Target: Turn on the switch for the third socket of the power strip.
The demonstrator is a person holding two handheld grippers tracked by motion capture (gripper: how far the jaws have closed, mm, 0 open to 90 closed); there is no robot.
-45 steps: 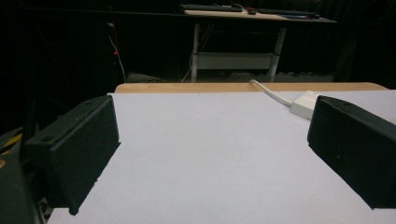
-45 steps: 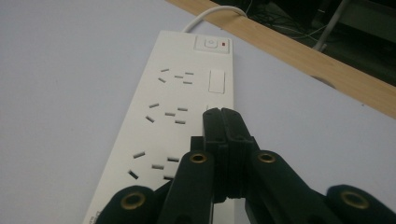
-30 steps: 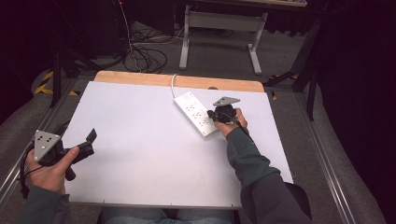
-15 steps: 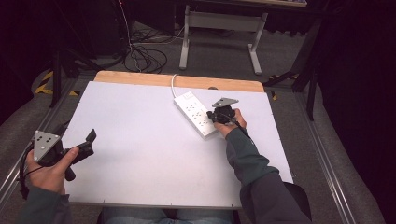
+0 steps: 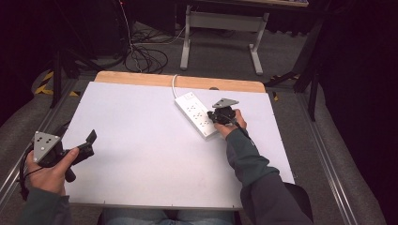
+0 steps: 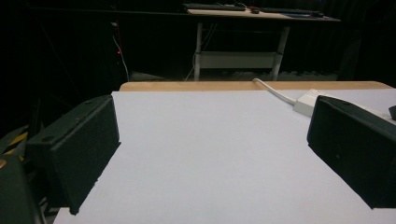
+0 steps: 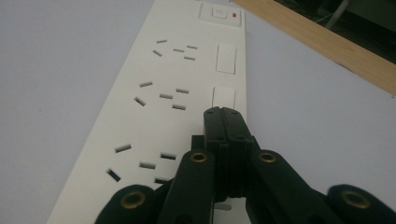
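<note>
On the white table top (image 5: 155, 154), toward its far right, lies one long white plastic power strip (image 5: 197, 114) — long axis slanting from far-left to near-right, white cable (image 5: 174, 84) leaving its far end. Directly over its near end sits the right gripper (image 7: 225, 114), jaws pressed together on nothing, tips at a rocker switch (image 7: 223, 97). By far the nearer hand — the left gripper (image 5: 89, 142) waits well apart at the near-left edge, jaws wide. Two grippers, one strip.

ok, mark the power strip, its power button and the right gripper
power strip (image 5: 199, 115), high view, middle of its white top face
power button (image 7: 219, 11), right gripper view, centre of the button
right gripper (image 7: 226, 122), right gripper view, tips of the closed jaws
</note>
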